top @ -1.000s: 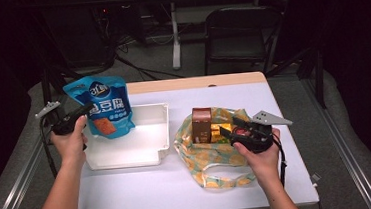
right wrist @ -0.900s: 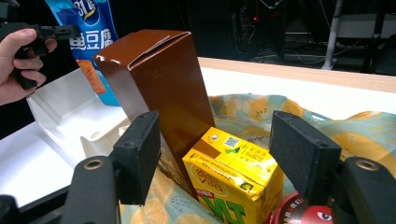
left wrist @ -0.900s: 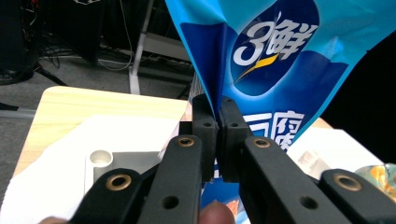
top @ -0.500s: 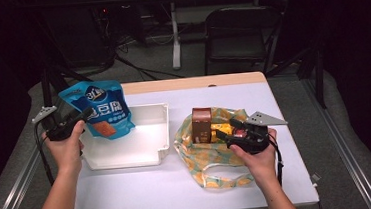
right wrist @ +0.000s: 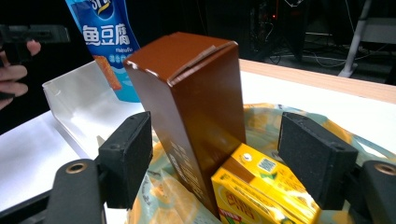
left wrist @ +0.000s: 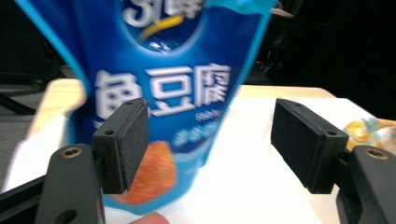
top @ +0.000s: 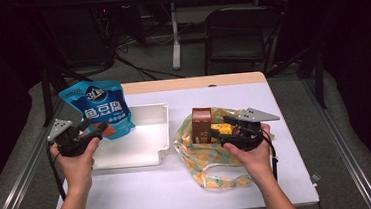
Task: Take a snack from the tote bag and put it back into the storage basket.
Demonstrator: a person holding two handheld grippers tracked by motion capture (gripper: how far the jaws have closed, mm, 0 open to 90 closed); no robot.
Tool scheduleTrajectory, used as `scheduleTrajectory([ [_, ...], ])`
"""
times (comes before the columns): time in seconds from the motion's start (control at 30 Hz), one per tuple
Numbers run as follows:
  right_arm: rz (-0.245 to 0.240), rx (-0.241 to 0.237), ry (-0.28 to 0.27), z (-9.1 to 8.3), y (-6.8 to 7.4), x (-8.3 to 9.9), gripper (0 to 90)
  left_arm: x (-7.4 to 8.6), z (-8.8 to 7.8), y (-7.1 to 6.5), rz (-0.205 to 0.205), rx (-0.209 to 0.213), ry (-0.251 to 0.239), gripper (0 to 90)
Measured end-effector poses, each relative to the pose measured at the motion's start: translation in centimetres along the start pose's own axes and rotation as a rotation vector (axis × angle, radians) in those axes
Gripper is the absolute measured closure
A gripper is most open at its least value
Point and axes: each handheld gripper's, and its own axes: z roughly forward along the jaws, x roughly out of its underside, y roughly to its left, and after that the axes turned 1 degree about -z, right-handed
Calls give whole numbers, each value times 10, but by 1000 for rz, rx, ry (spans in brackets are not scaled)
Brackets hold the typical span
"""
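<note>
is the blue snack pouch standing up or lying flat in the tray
Standing up: the blue snack pouch rises upright at the white tray's left end, its top well above the rim.

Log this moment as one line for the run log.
left tool: just opened, off blue pouch in white bin | right tool: opening, around brown carton

Dark room, black folding chair [top: 238, 35], grey floor [top: 302, 83], white-topped table [top: 170, 191]

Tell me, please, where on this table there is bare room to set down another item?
The white tray is bare right of the blue snack pouch. The table is free along its near edge, and at the far side behind the patterned bag. It is crowded inside that bag, where the brown carton and yellow box sit by the right tongs.
</note>
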Motion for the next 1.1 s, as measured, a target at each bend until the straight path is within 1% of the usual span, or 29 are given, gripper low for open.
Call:
scheduleTrajectory([
  [0.07,-8,-7,3,3,3,-2,258,4,2,-7,10,16,6,285],
  [0.17,-29,-9,10,8,4,-5,244,8,5,-18,29,53,21,287],
  [0.2,-31,-12,13,10,4,-6,236,9,6,-21,36,62,20,286],
  [0.23,-24,-21,11,12,3,-8,230,9,6,-25,40,70,22,286],
  [0.33,-37,-29,19,17,2,-11,220,11,7,-33,56,105,20,287],
  [0.4,-54,-32,35,22,2,-12,218,13,8,-38,73,123,24,283],
  [0.43,-64,-33,43,24,1,-13,217,14,9,-40,71,135,30,280],
  [0.47,-61,-38,40,26,1,-13,214,16,10,-42,68,146,31,277],
  [0.57,-71,-60,48,31,-1,-15,205,19,12,-48,81,170,44,270],
  [0.67,-79,-82,51,36,-4,-16,198,20,14,-53,87,191,48,265],
  [0.7,-83,-82,56,38,-5,-17,197,21,14,-54,87,199,52,264],
  [0.73,-85,-95,55,39,-5,-18,195,21,15,-55,89,203,52,262],
  [0.97,-107,-164,62,47,-12,-18,187,27,18,-58,95,224,71,263],
  [1.0,-113,-168,66,48,-12,-18,185,27,18,-58,93,228,74,263],
  [1.03,-122,-173,70,49,-12,-18,185,28,18,-58,99,228,80,264],
  [1.1,-126,-183,72,51,-13,-18,183,29,19,-59,98,231,83,266],
])
